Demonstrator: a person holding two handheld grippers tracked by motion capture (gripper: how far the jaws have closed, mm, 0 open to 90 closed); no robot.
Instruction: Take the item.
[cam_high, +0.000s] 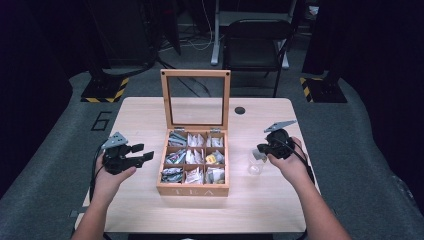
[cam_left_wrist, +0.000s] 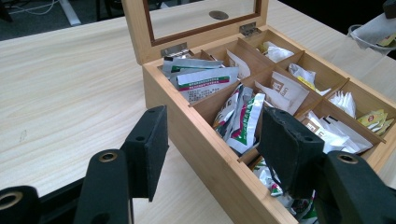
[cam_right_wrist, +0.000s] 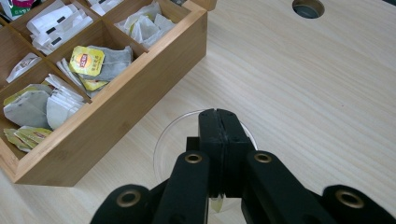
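A wooden tea box (cam_high: 192, 191) stands mid-table with its glass lid (cam_high: 195, 100) upright; its nine compartments hold tea bags and sachets. My left gripper (cam_high: 142, 152) hovers left of the box, open and empty; in the left gripper view its jaws (cam_left_wrist: 215, 126) frame the box's near-left wall (cam_left_wrist: 205, 154). To the right of the box, my right gripper (cam_high: 261, 148) hangs over a clear glass (cam_high: 254, 167), jaws shut (cam_right_wrist: 218, 116) above the glass's rim (cam_right_wrist: 161, 144). A white tea bag (cam_left_wrist: 373, 30) hangs from it into the glass (cam_left_wrist: 362, 39).
The light wooden table (cam_high: 150, 115) has a round cable hole (cam_high: 240, 110) behind the box on the right. A black chair (cam_high: 255, 45) stands beyond the far edge. Bare tabletop lies left of the box and in front of it.
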